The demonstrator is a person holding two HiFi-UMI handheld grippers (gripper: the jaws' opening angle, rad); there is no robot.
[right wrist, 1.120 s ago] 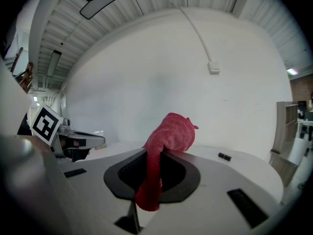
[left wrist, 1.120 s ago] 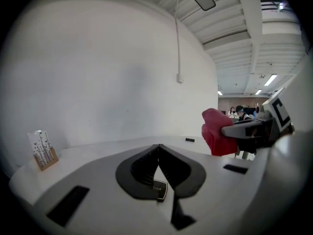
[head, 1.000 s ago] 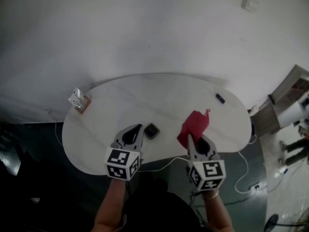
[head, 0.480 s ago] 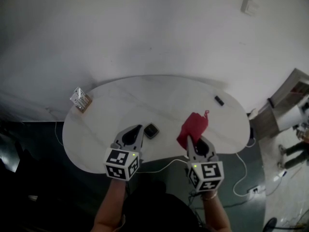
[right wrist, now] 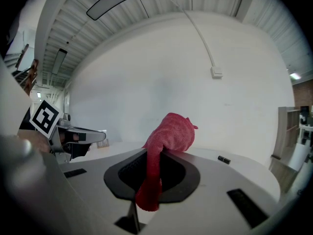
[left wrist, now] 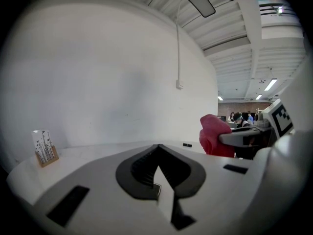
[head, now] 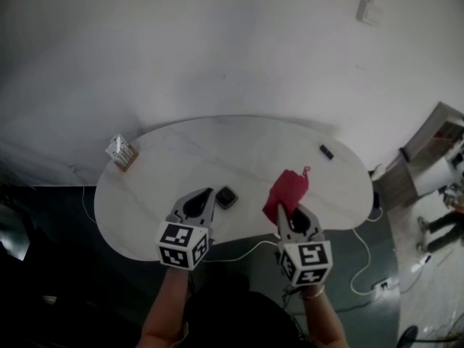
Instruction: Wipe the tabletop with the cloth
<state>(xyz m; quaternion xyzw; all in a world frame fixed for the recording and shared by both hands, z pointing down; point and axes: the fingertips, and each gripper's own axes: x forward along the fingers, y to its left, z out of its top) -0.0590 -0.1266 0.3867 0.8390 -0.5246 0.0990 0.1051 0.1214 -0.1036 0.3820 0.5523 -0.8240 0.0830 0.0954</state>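
Right tool (head: 283, 209) pinches a crumpled red terry cloth (head: 287, 189) over the white rounded table (head: 181, 158), right of centre; left tool (head: 209, 192) is pressed together, empty.

small dark item (head: 327, 151) too tiny to identify, cloth (head: 288, 189) partly behind right tool (head: 283, 209)

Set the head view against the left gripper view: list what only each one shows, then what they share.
Only the head view: the small dark square object on the table beside the left gripper, and the person's forearm. Only the left gripper view: the ceiling lights, and that gripper's jaws closed together with nothing between them. Both: the red cloth pinched in the right gripper, the card stand near the table's left edge, and the white table.
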